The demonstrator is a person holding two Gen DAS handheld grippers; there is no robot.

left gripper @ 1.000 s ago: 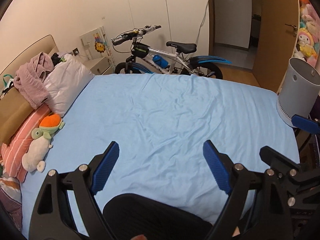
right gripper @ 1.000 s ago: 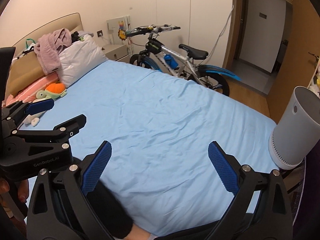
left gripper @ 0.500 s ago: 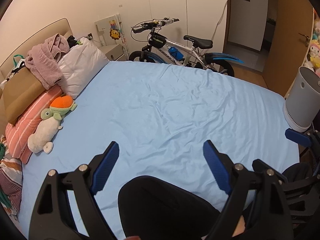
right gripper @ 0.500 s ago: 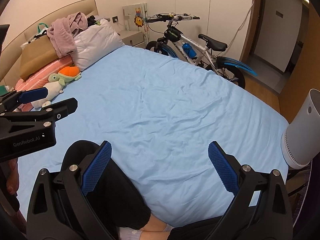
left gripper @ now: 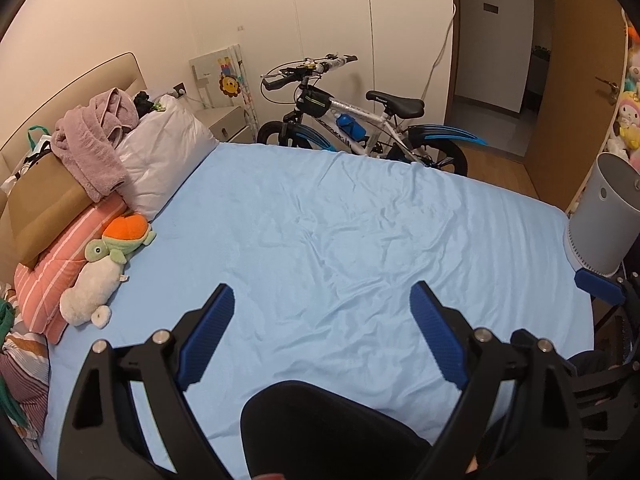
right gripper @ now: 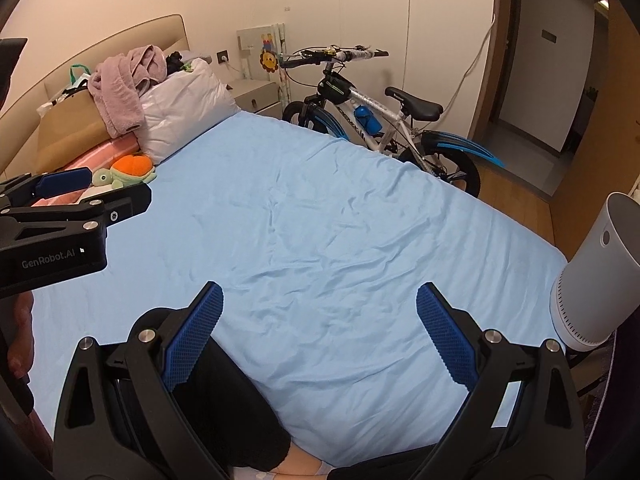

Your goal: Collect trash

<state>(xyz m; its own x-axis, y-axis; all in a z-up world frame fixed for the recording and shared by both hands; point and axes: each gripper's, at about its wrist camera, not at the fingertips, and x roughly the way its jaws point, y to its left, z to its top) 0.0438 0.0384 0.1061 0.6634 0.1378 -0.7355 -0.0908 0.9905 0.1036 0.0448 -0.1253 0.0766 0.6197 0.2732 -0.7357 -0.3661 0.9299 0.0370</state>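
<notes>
Your left tool (left gripper: 322, 334) and right tool (right gripper: 318, 334) both hang over the near edge of the bed (left gripper: 360, 232) w/ jaws spread wide, nothing held in either. No trash shows on the sheet; the grey bin (right gripper: 592, 280) sits at the bed's right edge, tilted in the right view, just right of the right tool. Far left at the headboard: pillow (left gripper: 160, 152), pink towel (left gripper: 92, 140) on top, turtle plush (left gripper: 120, 240) just in front; bike (left gripper: 360, 120) stands beyond the bed's far side.
</notes>
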